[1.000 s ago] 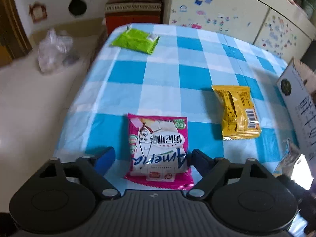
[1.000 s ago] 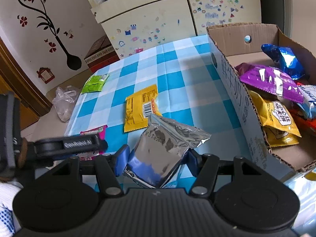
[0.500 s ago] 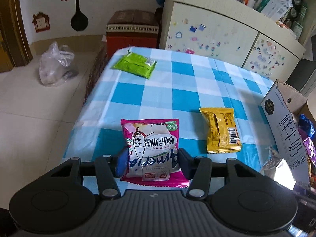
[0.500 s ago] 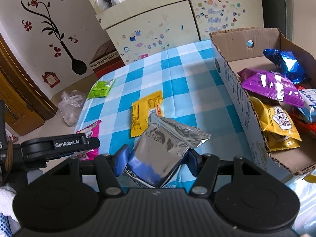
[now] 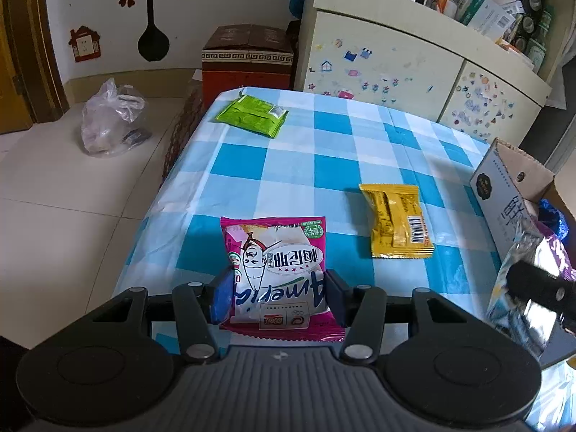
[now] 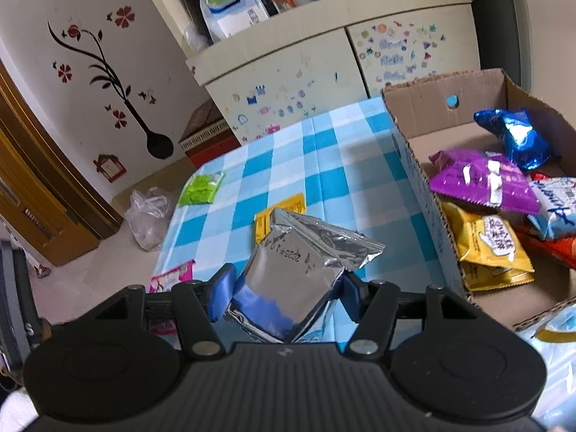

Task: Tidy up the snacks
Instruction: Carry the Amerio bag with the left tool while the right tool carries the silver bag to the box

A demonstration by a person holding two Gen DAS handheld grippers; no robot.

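Note:
My left gripper (image 5: 275, 295) is shut on a pink snack packet (image 5: 277, 266) and holds it above the checked tablecloth (image 5: 324, 158). My right gripper (image 6: 286, 293) is shut on a silver foil packet (image 6: 298, 270), raised left of the cardboard box (image 6: 417, 176). The box holds several packets, among them a purple one (image 6: 482, 183), a blue one (image 6: 518, 136) and a yellow one (image 6: 493, 244). A yellow packet (image 5: 396, 219) and a green packet (image 5: 253, 115) lie on the table. The silver packet also shows at the right edge of the left wrist view (image 5: 529, 252).
A cabinet with stickers (image 5: 396, 68) stands behind the table. A red-brown box (image 5: 248, 57) and a plastic bag (image 5: 108, 122) sit on the floor to the left. The table's left edge drops to the tiled floor.
My left gripper closed on the pink packet and lifted it off the table. My right gripper rose with the silver packet and moved closer to the box.

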